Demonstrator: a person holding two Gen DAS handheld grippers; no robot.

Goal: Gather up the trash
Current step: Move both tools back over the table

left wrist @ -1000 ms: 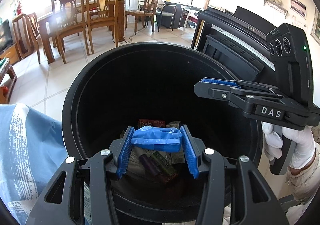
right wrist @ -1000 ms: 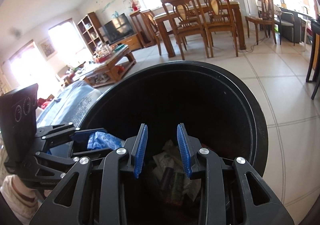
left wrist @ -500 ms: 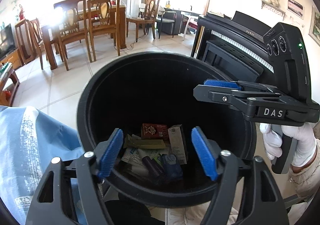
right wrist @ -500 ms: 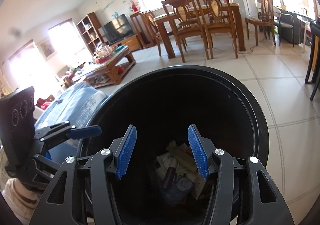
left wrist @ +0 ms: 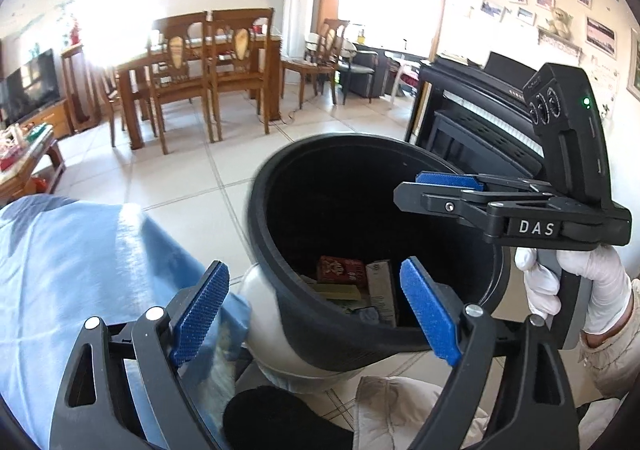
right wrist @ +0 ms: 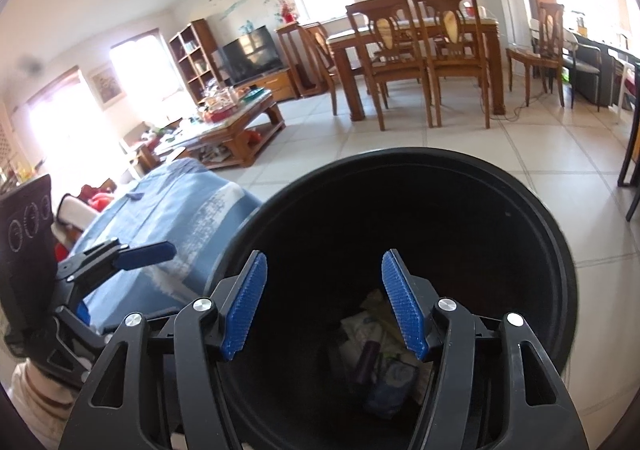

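**Both grippers open and empty above a black bin with trash inside**

Nearest in the left wrist view: left gripper [left wrist: 314, 308], blue fingers [left wrist: 199, 308] spread wide, just been opening, nothing between them. Straddling the near rim of the black trash bin [left wrist: 316, 324], one finger over blue cloth [left wrist: 80, 270], the other over the bin's mouth. Beside it on the right: right gripper [left wrist: 446, 189], side-on above the bin's far right rim, held by a hand in a white glove [left wrist: 576, 290].

Nearest in the right wrist view: right gripper [right wrist: 322, 304], fingers [right wrist: 402, 302] parted, also just been opening, empty, hanging over the bin's opening.

Down on the bin's floor: collected trash [right wrist: 384, 354], namely a red packet [left wrist: 342, 270], a pale carton [left wrist: 382, 290], a purple tube [right wrist: 366, 360], a crumpled blue wrapper [right wrist: 394, 376].

Beyond the bin: tiled floor [left wrist: 188, 177], black piano [left wrist: 476, 129] to the right, low coffee table [right wrist: 236, 125] to the left. Farther back: wooden dining table with chairs [right wrist: 424, 49], television [right wrist: 252, 53].
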